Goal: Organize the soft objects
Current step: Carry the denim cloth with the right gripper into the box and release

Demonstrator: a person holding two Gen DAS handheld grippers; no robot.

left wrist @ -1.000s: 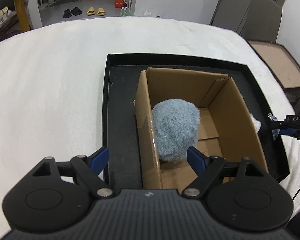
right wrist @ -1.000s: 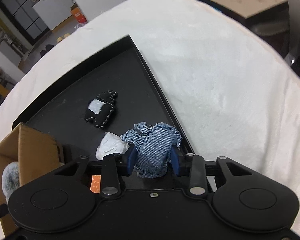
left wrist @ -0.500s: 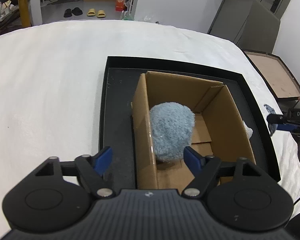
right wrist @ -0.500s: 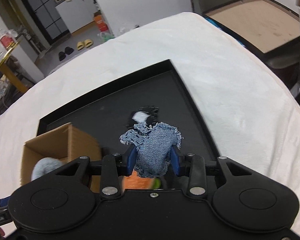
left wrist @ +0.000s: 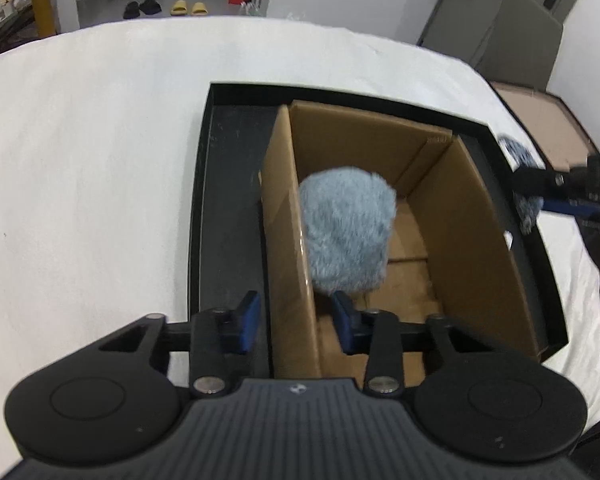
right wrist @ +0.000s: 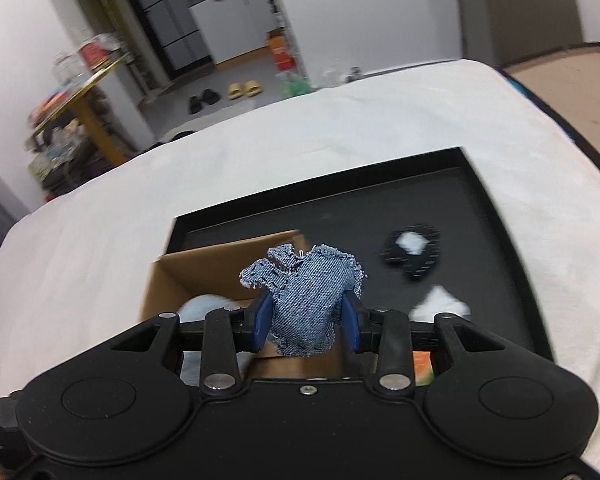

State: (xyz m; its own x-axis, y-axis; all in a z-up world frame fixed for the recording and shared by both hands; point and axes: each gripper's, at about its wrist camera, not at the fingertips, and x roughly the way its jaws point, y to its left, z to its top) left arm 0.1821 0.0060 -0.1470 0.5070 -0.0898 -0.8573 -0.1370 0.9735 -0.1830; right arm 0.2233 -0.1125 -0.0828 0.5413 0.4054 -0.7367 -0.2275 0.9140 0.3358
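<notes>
White cloth covers the desk [left wrist: 80, 184], and beyond it the left wrist view shows a tiled floor with black and yellow slippers. On the cloth lies a black tray [left wrist: 228, 208], and in it stands an open cardboard box [left wrist: 452, 240]. A fluffy blue-grey ball [left wrist: 346, 236] sits in the box against its left wall. The left tongs [left wrist: 296, 322] straddle that wall near the box's front corner, one blue pad outside over the tray floor, the other inside just below the ball; their jaws have just been closing, yet a sliver of gap shows between each pad and the cardboard, so they grip nothing. At the right edge of this view the right tongs [left wrist: 540, 196] reach in over the tray's rim with a denim piece [left wrist: 518, 151], blurred here. Through the right wrist view, the same desk [right wrist: 100, 248] and tray [right wrist: 496, 216] appear from the other side, with a cluttered yellow-legged shelf in the background. The right tongs [right wrist: 306, 318] are clamped on the denim piece [right wrist: 306, 300], a frayed scrap shaped like a tiny shirt, held above the box [right wrist: 204, 270]. The ball [right wrist: 200, 306] shows pale inside the box. On the tray floor to the right lie a black pouch with white stitching [right wrist: 414, 254] and, near it, a white wad [right wrist: 440, 304]; something orange [right wrist: 422, 364] peeks out just under the tongs.
</notes>
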